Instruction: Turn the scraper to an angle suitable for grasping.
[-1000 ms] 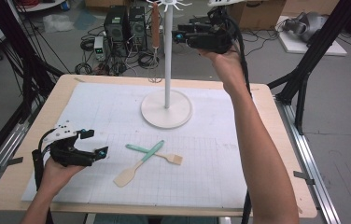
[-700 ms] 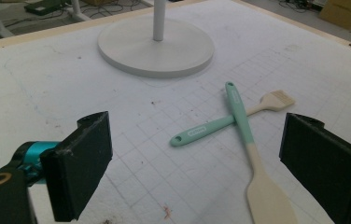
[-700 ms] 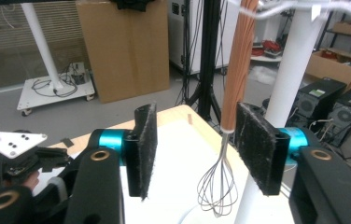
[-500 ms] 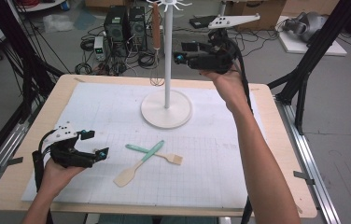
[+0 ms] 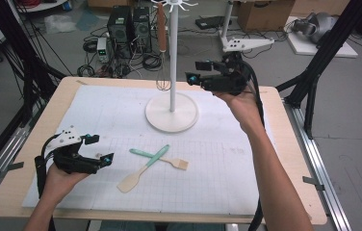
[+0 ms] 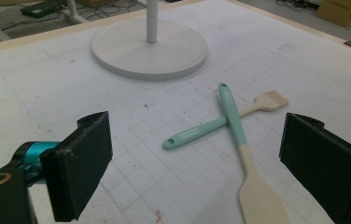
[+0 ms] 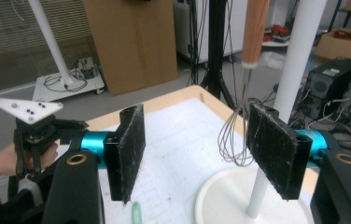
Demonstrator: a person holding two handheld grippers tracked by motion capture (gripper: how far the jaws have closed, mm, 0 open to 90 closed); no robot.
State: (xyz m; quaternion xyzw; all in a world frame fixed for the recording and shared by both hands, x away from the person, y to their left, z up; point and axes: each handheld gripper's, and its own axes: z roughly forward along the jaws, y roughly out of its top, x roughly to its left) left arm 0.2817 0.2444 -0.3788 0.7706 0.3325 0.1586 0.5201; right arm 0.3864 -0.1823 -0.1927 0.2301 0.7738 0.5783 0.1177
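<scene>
High view: the right gripper [image 5: 196,71] hangs near the table's far edge beside the stand [image 5: 172,111], its jaws having just been opening, empty.

Left gripper view: wide jaws face the crossed spatula [image 6: 243,158] and brush [image 6: 220,123].

Right gripper view: the whisk [image 7: 239,135] hangs upright between the parted jaws, untouched.

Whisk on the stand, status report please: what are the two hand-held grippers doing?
Right hand-held gripper open, empty, jaws just been opening. Whisk hangs on the stand, untouched. Left hand-held gripper open near the spatula. Nothing blocking.
</scene>
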